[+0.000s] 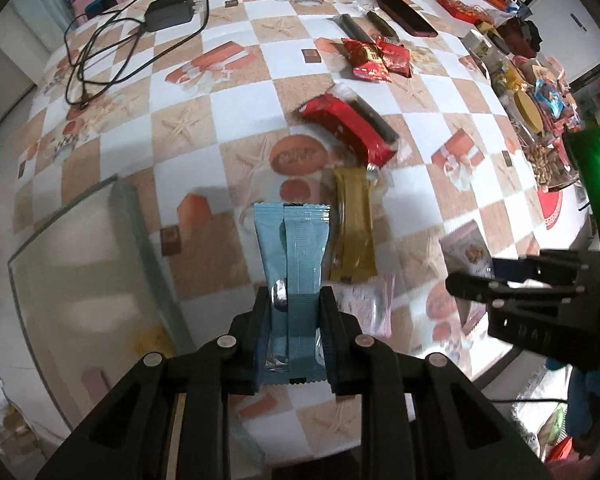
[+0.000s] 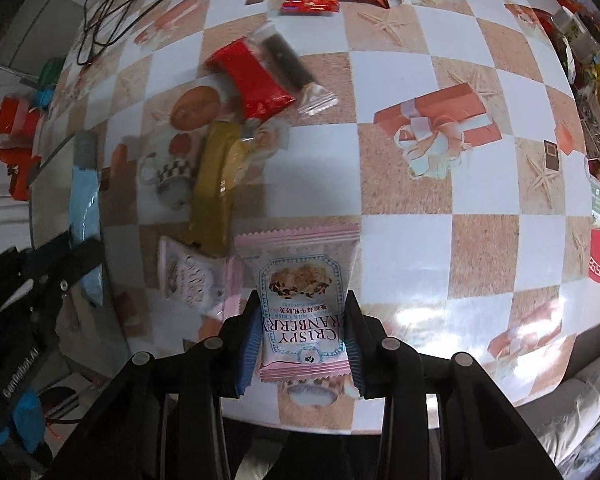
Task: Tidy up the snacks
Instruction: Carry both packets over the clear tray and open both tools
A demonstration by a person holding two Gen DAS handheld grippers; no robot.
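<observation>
My left gripper (image 1: 294, 312) is shut on a light blue snack packet (image 1: 292, 248), held above the table beside a clear glass tray (image 1: 80, 264) at the left. My right gripper (image 2: 302, 320) is shut on a pink cranberry crisp packet (image 2: 300, 292). On the table lie a gold-green packet (image 1: 352, 224), also seen in the right wrist view (image 2: 216, 184), a red packet (image 1: 348, 126) next to a dark bar in clear wrap (image 1: 374, 118), and another pink packet (image 2: 188, 276). The right gripper also shows at the right in the left wrist view (image 1: 500, 288).
Two red snack bags (image 1: 374, 58) lie further back, with a phone (image 1: 396, 10), dark sticks (image 1: 352, 26) and a charger with cable (image 1: 168, 10). Jars and boxes of snacks (image 1: 540, 112) crowd the right table edge. The table's front edge (image 2: 380, 420) is close.
</observation>
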